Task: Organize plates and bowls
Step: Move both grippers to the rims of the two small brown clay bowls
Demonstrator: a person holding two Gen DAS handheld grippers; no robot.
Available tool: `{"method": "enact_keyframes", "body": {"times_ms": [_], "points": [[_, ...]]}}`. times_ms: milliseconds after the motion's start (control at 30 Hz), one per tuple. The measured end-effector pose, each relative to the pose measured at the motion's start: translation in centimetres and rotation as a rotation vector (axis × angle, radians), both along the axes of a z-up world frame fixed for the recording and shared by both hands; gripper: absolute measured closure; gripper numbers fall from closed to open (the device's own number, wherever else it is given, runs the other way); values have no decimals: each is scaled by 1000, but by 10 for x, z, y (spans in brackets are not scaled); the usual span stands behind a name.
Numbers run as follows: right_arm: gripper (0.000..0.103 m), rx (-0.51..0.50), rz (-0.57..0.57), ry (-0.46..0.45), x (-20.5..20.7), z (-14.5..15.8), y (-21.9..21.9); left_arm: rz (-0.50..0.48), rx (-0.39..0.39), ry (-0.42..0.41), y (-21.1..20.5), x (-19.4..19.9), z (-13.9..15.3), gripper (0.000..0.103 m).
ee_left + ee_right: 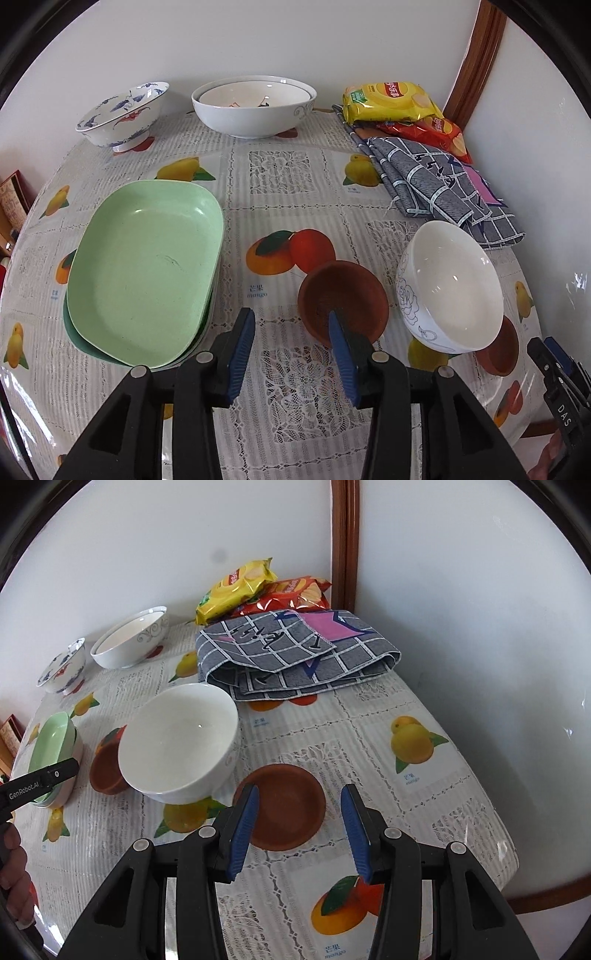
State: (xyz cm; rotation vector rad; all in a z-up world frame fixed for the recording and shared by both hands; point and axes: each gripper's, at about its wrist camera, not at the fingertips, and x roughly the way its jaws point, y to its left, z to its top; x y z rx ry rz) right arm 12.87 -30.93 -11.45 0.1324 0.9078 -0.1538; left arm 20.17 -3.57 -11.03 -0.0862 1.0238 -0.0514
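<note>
Two hand-held grippers hover over the table with the fruit-print tablecloth (pixel 236 162), each with its blue-padded jaws apart and nothing between them. The left gripper (pixel 291 354) hangs between the stack of pale green rounded-rectangle plates (pixel 147 266) and a small brown clay dish (pixel 343 299); its right finger overlaps that dish's near rim, though contact cannot be told. The right gripper (pixel 299 834) hangs above a second small brown clay dish (pixel 291 808), its left finger over the dish's near edge.

At the far left stands a footed porcelain bowl painted in blue and red (pixel 122 114), empty as far as shows. Beside it, a large white bowl with a grey scroll pattern (pixel 255 107) holds a second white bowl nested inside. Nearer, a white bowl with a blue line-drawn flower (pixel 450 288) sits tilted between the two brown dishes, leaning on one of them, and is empty and glossy. Behind it lies a folded grey checked cloth (pixel 436 184), with a yellow crisp packet (pixel 388 99) and a red crisp packet (pixel 439 136) at the wall.
</note>
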Motion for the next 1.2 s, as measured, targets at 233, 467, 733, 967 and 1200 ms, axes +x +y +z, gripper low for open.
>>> {"method": "enact_keyframes", "body": {"times_ms": [233,467,733,967,1200], "points": [[57,16,-12,33,-1,-19,-10,11,6,28,-3,7,-11,63],[57,30,-16,55,3,-31,-13,12,10,42,-5,14,-19,63],[57,38,-18,79,15,-42,-15,16,9,66,-8,24,-31,63],[60,77,-30,110,25,-54,-16,24,6,84,-8,30,-41,63],[64,93,-35,124,31,-62,-17,26,16,74,-8,36,-44,63]]}}
